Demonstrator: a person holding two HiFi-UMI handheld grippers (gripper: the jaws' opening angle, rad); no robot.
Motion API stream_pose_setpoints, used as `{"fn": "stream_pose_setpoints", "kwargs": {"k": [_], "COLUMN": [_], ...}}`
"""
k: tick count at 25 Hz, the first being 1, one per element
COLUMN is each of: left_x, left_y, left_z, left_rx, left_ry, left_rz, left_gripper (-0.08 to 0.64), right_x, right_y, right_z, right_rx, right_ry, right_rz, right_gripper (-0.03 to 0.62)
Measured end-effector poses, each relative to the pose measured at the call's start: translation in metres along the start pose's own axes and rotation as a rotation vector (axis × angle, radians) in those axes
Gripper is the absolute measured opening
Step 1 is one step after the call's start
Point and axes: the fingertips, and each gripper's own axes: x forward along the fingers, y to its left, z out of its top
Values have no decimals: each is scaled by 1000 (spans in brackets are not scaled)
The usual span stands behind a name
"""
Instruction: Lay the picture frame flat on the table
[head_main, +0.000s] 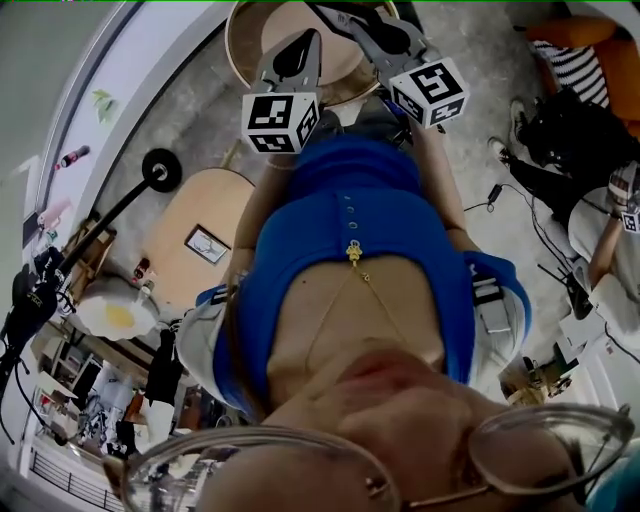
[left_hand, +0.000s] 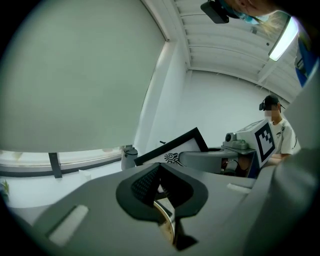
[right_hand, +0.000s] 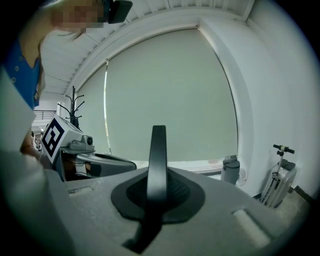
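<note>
In the left gripper view the black picture frame (left_hand: 176, 150), with a white mat and a small dark emblem, stands tilted up on edge. My right gripper (left_hand: 207, 159) holds it. The right gripper view shows that frame (right_hand: 158, 150) edge-on as a thin black bar, and my right gripper (right_hand: 157, 172) is shut on it. My left gripper (left_hand: 160, 187) hangs beside it, a little open, with nothing between its pads. A gold-rimmed table edge (left_hand: 169, 222) shows through the gap. In the head view both grippers (head_main: 292, 62) (head_main: 385, 38) hover over a round wooden table (head_main: 250, 35).
A second round table (head_main: 180, 225) at the left bears another small framed picture (head_main: 207, 244). A coat stand (right_hand: 74, 105), a grey bin (right_hand: 231, 171) and a scooter (right_hand: 278, 180) stand by the window wall. Another person (left_hand: 278, 131) sits off to the right.
</note>
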Motion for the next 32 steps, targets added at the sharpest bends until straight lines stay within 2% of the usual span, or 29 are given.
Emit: {"fn": "stream_pose_setpoints", "kwargs": {"k": [7, 14, 19, 32], "left_x": [34, 64, 65, 51], "left_y": [-7, -7, 4, 21], "left_z": [13, 25, 25, -14], "left_rx": [-51, -35, -63, -123], "left_ry": [-37, -59, -55, 4], "left_rz": [81, 175, 219, 239], "left_gripper": [0, 2, 2, 2], "right_x": [6, 20, 36, 64], "right_y": [-34, -67, -67, -44], "right_z": [6, 11, 9, -39], "right_rx": [-8, -36, -48, -16], "right_ry": [27, 54, 82, 198], "right_rz": [97, 192, 248, 331], "right_gripper": [6, 6, 6, 6]}}
